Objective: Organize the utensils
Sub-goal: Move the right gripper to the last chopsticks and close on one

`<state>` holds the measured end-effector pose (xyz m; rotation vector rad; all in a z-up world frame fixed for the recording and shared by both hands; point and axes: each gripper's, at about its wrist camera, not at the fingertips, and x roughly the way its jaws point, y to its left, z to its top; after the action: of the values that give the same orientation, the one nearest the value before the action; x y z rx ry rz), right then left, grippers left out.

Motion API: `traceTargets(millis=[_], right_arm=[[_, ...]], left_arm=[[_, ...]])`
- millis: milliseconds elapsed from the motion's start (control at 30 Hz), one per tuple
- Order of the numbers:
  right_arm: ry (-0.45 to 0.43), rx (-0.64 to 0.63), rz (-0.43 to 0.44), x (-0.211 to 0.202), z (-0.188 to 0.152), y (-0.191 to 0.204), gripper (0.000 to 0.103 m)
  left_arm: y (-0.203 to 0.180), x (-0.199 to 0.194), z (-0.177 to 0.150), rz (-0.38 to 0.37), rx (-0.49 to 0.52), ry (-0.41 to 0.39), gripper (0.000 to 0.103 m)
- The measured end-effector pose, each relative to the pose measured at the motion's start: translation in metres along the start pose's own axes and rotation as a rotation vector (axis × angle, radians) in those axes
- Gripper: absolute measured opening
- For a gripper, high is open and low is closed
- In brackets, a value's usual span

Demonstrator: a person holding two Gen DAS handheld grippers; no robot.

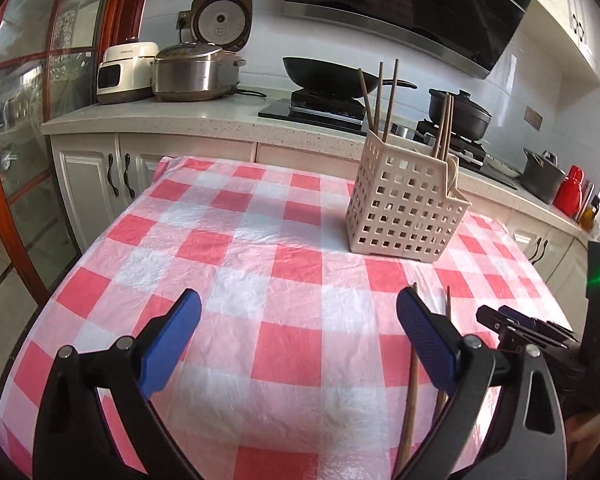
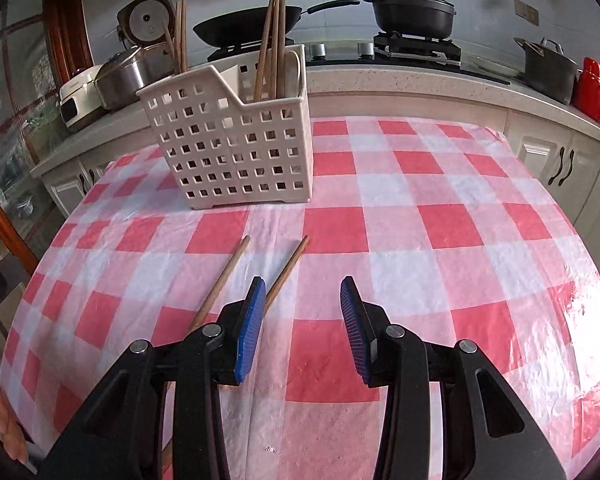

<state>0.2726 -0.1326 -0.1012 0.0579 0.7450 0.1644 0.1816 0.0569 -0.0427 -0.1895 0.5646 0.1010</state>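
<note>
Right wrist view: gripper [image 2: 302,292] half open, empty, beside two chopsticks [image 2: 220,282] awaiting the basket [image 2: 236,152]. Left gripper [image 1: 300,312] wide apart, empty.

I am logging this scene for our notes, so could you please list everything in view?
Utensil basket: one, cream, perforated, on the tablecloth.
Chopsticks in basket: several, brown, upright.
Loose chopsticks: two, brown, flat on the cloth before the basket.
Tablecloth: one, red and white check.
Wok: one, black, on the stove.
Lidded pot: one, black, on the burner.
Rice cookers: steel and white, on the counter's left.
Red bottle: one, counter's right.
Left hand-held gripper: blue pads, wide open, empty.
Right hand-held gripper: blue pads, part open, empty.
</note>
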Motion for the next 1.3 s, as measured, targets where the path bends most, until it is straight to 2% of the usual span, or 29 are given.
traceTargets(millis=[233,433,600,733,800,867,1033,1167,1300], right_arm=[[0.085,-0.015,0.002,0.023,-0.010,0.016,0.039],[0.099,-0.048,-0.003,0.032,-0.008,0.036,0.039],[0.099,0.018,-0.025,0.039,0.001,0.021,0.038],[0.112,-0.040,-0.052,0.038,-0.002,0.029,0.038],[0.108,-0.088,-0.061,0.038,-0.004,0.036,0.031],[0.114,-0.091,-0.057,0.038,-0.003,0.035,0.014],[0.129,-0.087,-0.019,0.034,-0.003,0.018,0.007],[0.132,-0.048,-0.009,0.030,-0.005,-0.005,0.006],[0.131,-0.009,0.010,0.027,-0.006,-0.025,0.006]], left_arm=[[0.006,0.007,-0.007,0.024,0.014,0.008,0.095],[0.020,0.013,-0.011,0.020,-0.013,0.030,0.095],[0.029,0.013,-0.014,0.036,-0.017,0.031,0.095],[0.035,0.018,-0.015,0.044,-0.040,0.049,0.095],[0.035,0.020,-0.016,0.039,-0.053,0.059,0.095],[0.030,0.019,-0.016,0.033,-0.037,0.061,0.095],[0.018,0.018,-0.018,0.042,0.021,0.061,0.095],[0.012,0.025,-0.020,0.034,0.025,0.091,0.095],[-0.005,0.033,-0.025,0.015,0.083,0.132,0.095]])
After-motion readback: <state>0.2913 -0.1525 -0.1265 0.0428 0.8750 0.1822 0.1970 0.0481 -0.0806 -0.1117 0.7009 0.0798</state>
